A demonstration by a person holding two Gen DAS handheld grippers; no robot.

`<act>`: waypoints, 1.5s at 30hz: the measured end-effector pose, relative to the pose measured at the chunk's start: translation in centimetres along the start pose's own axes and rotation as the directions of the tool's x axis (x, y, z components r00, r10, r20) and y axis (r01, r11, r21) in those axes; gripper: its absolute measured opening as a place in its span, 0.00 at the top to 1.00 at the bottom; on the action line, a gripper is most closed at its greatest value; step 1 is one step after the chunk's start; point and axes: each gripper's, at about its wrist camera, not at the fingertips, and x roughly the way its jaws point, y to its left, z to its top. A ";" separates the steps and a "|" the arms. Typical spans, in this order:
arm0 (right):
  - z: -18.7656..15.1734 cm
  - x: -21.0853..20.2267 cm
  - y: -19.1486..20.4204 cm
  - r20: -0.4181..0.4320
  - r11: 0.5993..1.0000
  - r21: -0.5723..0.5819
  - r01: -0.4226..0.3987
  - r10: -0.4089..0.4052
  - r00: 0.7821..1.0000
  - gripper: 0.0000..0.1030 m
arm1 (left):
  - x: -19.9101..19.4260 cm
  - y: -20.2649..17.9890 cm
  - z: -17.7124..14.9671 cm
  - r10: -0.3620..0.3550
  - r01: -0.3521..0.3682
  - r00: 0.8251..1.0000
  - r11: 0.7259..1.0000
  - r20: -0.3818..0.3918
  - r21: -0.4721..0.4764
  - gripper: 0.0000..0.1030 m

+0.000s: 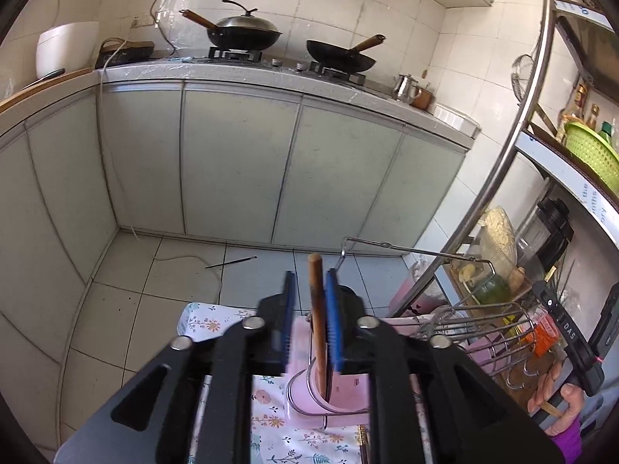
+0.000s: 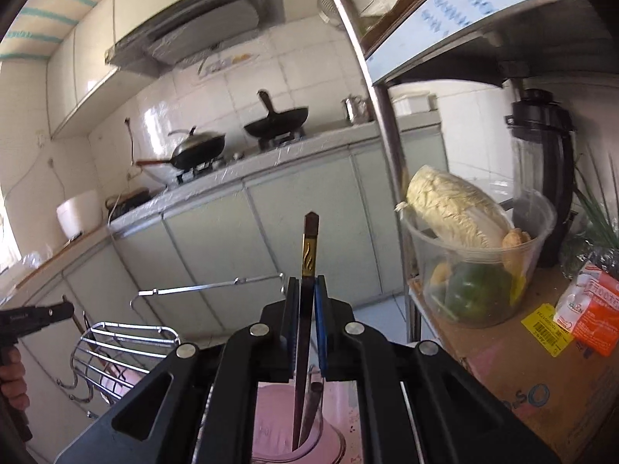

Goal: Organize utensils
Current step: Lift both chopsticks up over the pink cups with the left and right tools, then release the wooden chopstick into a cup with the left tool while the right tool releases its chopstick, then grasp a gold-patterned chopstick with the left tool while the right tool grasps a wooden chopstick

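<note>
You have a flowery cloth (image 1: 278, 425) over the table under your hands. A pink cup holder (image 1: 340, 398) sits on it near the middle. A wire rack (image 1: 483, 324) stands beside it, toward the table's right edge.

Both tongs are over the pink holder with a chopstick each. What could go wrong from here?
1. The left tongs stand open, and the brown chopstick only leans on one pad; it may tip sideways instead of dropping into the pink holder.
2. The right tongs pinch the dark chopstick just above a holder compartment that already has a stick inside; the tip could jam against it.
</note>
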 end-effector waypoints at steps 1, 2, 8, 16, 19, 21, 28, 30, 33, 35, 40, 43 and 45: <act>0.1 0.1 0.1 -0.005 1.000 0.000 -0.005 0.005 1.000 0.90 | -0.1 0.2 0.1 -0.003 0.003 1.000 1.000 0.004 -0.017 0.70; 0.3 0.1 0.2 -0.007 1.000 -0.001 -0.008 0.008 1.000 0.81 | -0.2 0.5 0.1 -0.009 0.009 1.000 0.999 0.009 -0.031 0.67; 0.7 -0.9 0.3 0.011 1.000 0.004 -0.011 0.011 1.000 0.60 | -1.5 1.8 0.6 -0.016 0.018 0.999 0.997 0.030 -0.073 0.66; 0.7 -3.7 1.5 0.034 0.999 -0.041 -0.010 0.012 0.999 0.58 | -3.8 2.1 0.4 -0.005 0.010 0.998 0.998 0.070 -0.068 0.66; 0.5 -5.2 2.0 0.054 0.998 -0.058 -0.014 0.018 0.998 0.58 | -4.7 2.2 0.1 -0.008 0.015 0.997 0.997 0.080 -0.079 0.66; 0.5 -6.5 2.1 0.076 0.998 -0.059 -0.014 0.018 0.997 0.58 | -5.4 2.1 -0.2 -0.009 0.016 0.996 0.997 0.090 -0.077 0.66; -2.1 -7.6 1.4 -0.047 0.999 -0.040 0.001 -0.003 0.999 0.57 | -6.4 1.0 -3.5 -0.044 0.046 0.997 0.998 0.057 -0.038 0.66; -3.5 -7.3 1.0 -0.108 0.999 -0.033 -0.006 0.002 0.994 0.57 | -6.0 0.7 -4.9 -0.052 0.053 0.998 0.998 0.025 -0.032 0.66; -5.8 -7.2 0.4 -0.157 1.000 -0.012 0.010 -0.012 0.988 0.57 | -5.0 0.2 -7.4 -0.069 0.068 0.997 0.997 -0.036 -0.031 0.66; -7.2 -7.0 0.2 -0.190 1.000 -0.009 0.020 -0.022 0.982 0.57 | -4.0 -0.3 -9.3 -0.083 0.081 0.992 0.996 -0.091 -0.024 0.66; -10.1 -6.2 0.0 -0.283 1.000 0.001 0.006 -0.006 0.959 0.57 | -1.2 -1.1 -13.3 -0.112 0.105 0.965 0.994 -0.238 -0.040 0.67; -11.5 -5.9 0.1 -0.326 1.000 0.023 -0.015 0.022 0.945 0.57 | 0.8 -1.8 -15.2 -0.150 0.134 0.931 0.988 -0.334 -0.070 0.79; -12.5 -5.3 0.1 -0.385 0.998 0.049 -0.049 0.064 0.921 0.62 | 2.0 -2.6 -16.3 -0.161 0.145 0.910 0.987 -0.382 -0.069 0.84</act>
